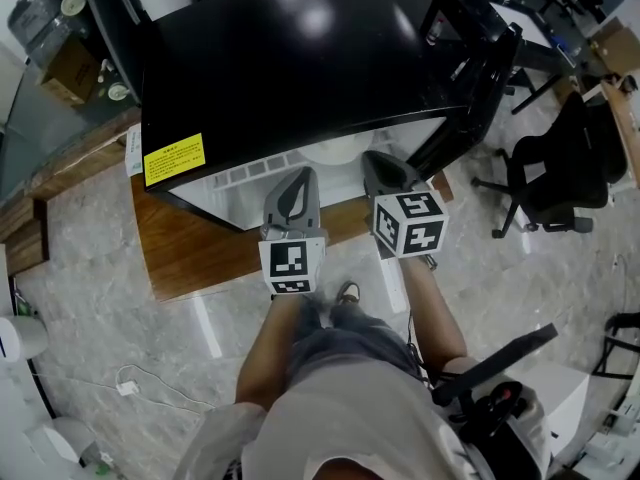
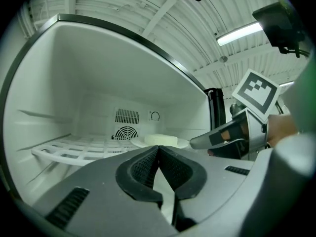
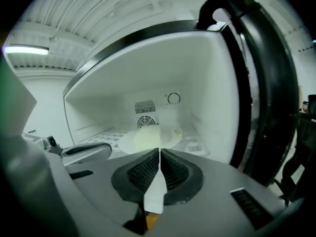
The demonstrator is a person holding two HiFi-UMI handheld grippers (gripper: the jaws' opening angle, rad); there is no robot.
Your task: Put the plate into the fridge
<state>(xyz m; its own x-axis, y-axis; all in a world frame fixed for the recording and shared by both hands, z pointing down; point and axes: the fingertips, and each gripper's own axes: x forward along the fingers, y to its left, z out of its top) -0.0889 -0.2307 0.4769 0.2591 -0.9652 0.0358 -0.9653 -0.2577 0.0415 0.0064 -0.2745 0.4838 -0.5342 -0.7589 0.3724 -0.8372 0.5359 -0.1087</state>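
A white plate (image 1: 335,151) lies on the white shelf inside the open black fridge (image 1: 280,58). In the left gripper view the plate (image 2: 170,143) carries a pale block (image 2: 160,138) and sits level near the back wall. My left gripper (image 1: 292,183) hovers at the fridge mouth, jaws shut and empty (image 2: 159,149). My right gripper (image 1: 385,166) is beside it, also shut (image 3: 160,152), its tip just short of the plate's (image 3: 173,135) near rim. From the left gripper view the right gripper (image 2: 195,142) almost touches that rim.
The fridge stands on a low wooden table (image 1: 190,253). Its door (image 1: 470,78) hangs open to the right and fills the right of the right gripper view (image 3: 266,83). A white wire shelf (image 2: 79,149) spans the fridge's left. A black office chair (image 1: 560,168) stands at the right.
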